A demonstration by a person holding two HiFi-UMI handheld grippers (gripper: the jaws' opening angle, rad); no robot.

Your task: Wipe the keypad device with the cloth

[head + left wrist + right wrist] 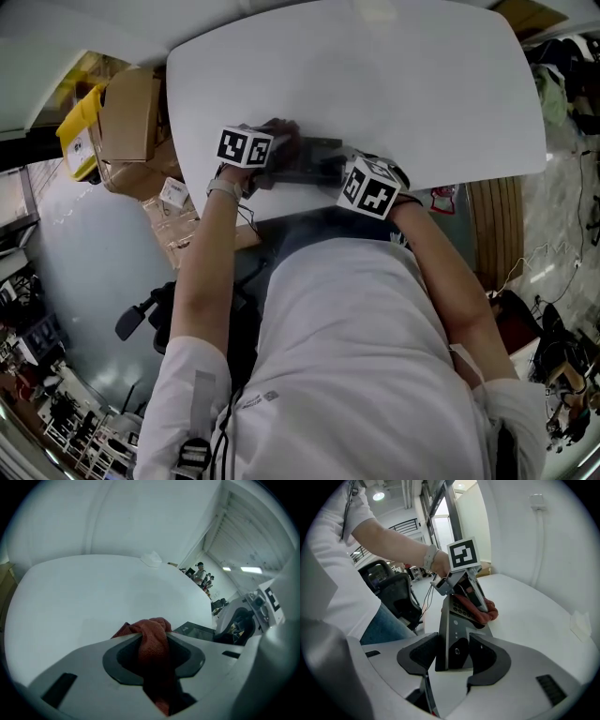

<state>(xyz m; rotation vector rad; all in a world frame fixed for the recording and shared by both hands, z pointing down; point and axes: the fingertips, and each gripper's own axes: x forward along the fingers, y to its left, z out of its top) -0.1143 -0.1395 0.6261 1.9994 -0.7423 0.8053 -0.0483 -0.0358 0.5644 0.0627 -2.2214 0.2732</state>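
Left gripper [153,654]: jaws clamped tight on the red cloth [149,629]. The bunched end is pressed on the far, button end of the keypad device [457,630], likely mid-wipe. Device sits at the near edge of the white table [394,84]. Right gripper [454,654]: 2 jaws narrowed onto the device's near end, gripping both sides, probably steadying it.

A white counter [375,84] with rounded corners fills the middle of the head view. To its left, a cardboard box [131,112] stands beside a yellow bin [80,127], and a slatted wooden panel [492,220] lies at its right. A crumpled white tissue [151,559] rests near the counter's far edge. A black chair [393,595] stands by the counter.
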